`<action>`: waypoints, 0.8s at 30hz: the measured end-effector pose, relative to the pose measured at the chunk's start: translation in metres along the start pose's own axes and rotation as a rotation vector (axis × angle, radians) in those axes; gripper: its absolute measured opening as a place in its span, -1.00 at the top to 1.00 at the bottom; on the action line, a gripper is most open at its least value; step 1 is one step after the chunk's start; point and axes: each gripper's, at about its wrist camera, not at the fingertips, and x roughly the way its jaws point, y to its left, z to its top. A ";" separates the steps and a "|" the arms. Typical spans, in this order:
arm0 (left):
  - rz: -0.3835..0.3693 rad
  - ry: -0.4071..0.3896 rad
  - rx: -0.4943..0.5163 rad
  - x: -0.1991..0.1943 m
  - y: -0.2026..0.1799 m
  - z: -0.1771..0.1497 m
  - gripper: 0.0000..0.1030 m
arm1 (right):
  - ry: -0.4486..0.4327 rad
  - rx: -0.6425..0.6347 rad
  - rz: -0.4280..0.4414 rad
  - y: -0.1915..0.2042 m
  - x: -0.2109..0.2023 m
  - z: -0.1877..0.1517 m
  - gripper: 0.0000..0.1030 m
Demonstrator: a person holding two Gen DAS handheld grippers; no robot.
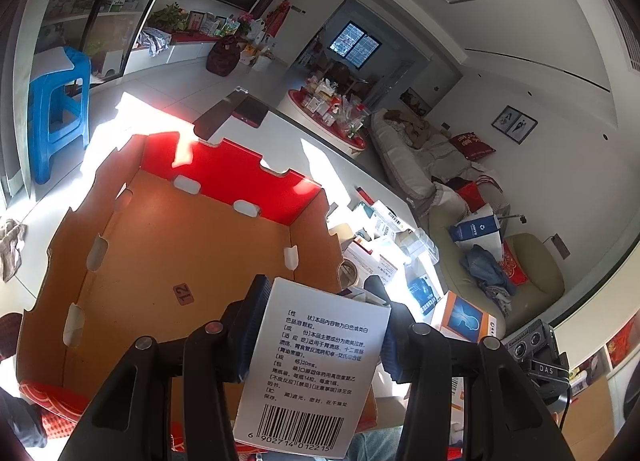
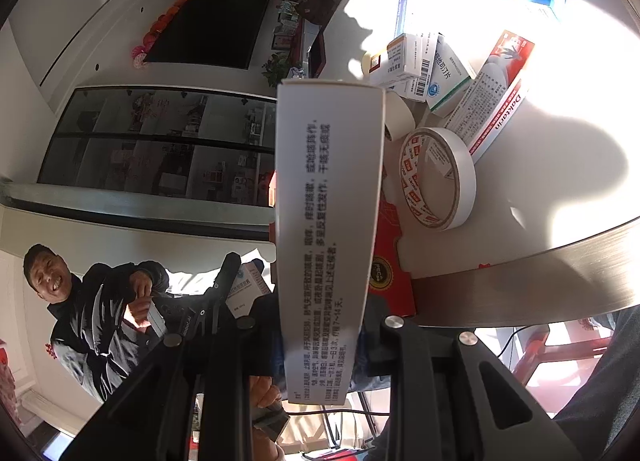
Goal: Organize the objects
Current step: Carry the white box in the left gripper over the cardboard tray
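Judged step: dropping carton number one into the open cardboard box [image 1: 188, 245], orange inside with a red far wall, standing on the desk [image 1: 316, 141] and seemingly empty. Left tongs [image 1: 316, 325], about half open, clamped across a white medicine carton [image 1: 312, 373] with a barcode at its near end; carton hanging just above the box's near rim, tilted down toward the floor of the box. Best done by carrying it past the notched near rim, lowering close to the box floor, laying it flat against a side wall, then spreading the pads. Right of the box, a heap of other cartons [image 1: 384, 233] on the desk. Right tongs [image 2: 320, 345], nearly closed, pinching a long slim white carton [image 2: 324, 221] by its narrow sides, near the box's red outer corner [image 2: 390, 261] and short of the roll of tape [image 2: 438, 177]; worth keeping clear until the left has let go.
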 end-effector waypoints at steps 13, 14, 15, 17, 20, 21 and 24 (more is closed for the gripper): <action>0.041 -0.015 -0.032 0.001 0.019 0.000 0.00 | 0.086 -0.116 -0.020 0.040 0.037 0.003 0.49; 0.045 -0.017 -0.035 0.001 0.020 0.000 0.00 | 0.095 -0.127 -0.025 0.043 0.042 0.003 0.49; 0.053 -0.019 -0.034 0.001 0.022 0.001 0.00 | 0.103 -0.139 -0.031 0.046 0.047 0.003 0.49; 0.078 -0.025 -0.024 0.000 0.022 0.001 -0.01 | 0.123 -0.172 -0.041 0.054 0.056 0.002 0.49; 0.111 -0.030 -0.019 0.000 0.024 0.001 -0.01 | 0.145 -0.243 -0.085 0.066 0.071 -0.002 0.49; 0.126 -0.031 -0.016 0.001 0.026 0.001 -0.01 | 0.151 -0.264 -0.101 0.070 0.076 -0.004 0.49; 0.161 -0.033 -0.013 0.004 0.032 0.002 -0.01 | 0.176 -0.317 -0.131 0.080 0.092 -0.010 0.49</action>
